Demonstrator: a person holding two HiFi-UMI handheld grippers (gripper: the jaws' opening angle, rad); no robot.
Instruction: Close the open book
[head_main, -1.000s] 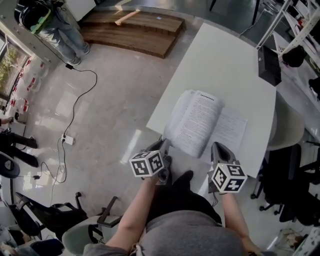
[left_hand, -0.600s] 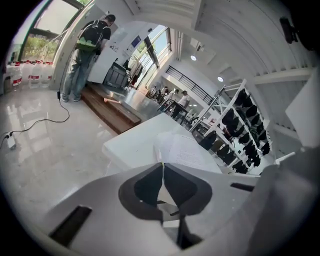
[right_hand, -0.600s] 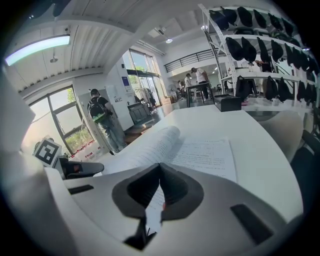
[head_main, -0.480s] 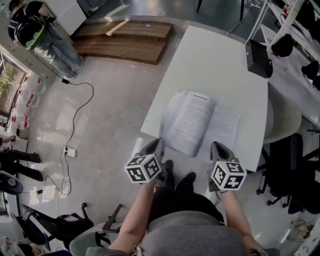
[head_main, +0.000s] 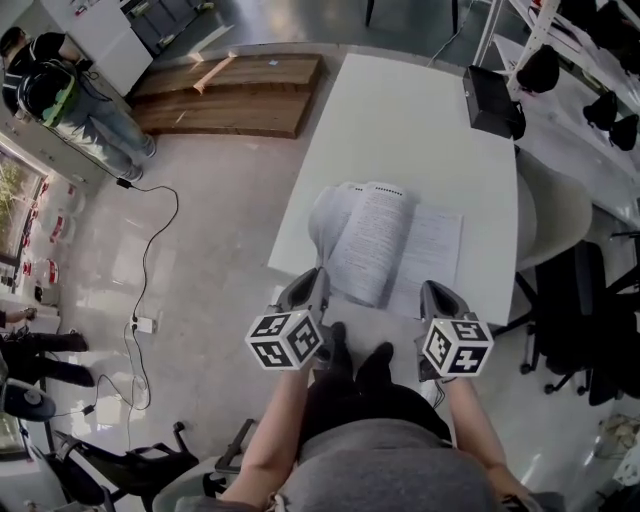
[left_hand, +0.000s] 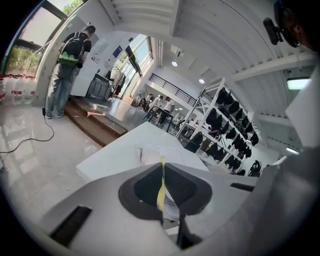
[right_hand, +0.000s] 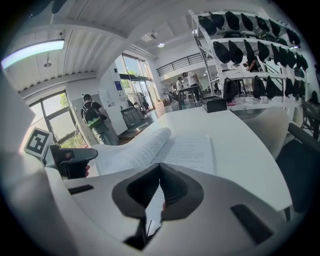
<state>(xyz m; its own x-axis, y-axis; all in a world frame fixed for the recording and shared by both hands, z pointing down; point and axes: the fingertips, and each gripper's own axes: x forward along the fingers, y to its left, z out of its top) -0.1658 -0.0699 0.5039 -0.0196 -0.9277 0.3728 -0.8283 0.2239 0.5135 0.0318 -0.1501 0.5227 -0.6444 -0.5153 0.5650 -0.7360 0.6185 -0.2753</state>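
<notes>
**Desk:** What does this moment call for?

**Photographer:** A white bench carries the open book close to its near edge. The right-hand page lies flat and the left-hand pages arch up off the surface. The left tool sits at the book's near left corner. Its jaws have just been closing and now stand narrow, pinching a thin yellowish edge that looks like the cover or a leaf of the book. The right tool hovers by the near right corner with its jaws together and nothing clearly caught in them.

**Desk:** So how is it finished cleanly?

**Photographer:** By my reading, the left side is lifted but not yet folded over. It should swing up and across the spine in one arc toward the flat right page. The grip has to be firm, or the thin edge will slip out. The loose, arched pages may fan or crease, so a slow sweep suits them. The right tool could press the right page down, so the book neither slides toward the near edge nor tips off it.

**Desk:** And the tally?

**Photographer:** One bench. One book. One black box at the bench's far corner, well apart from the book. Two tools, one in each hand.
</notes>
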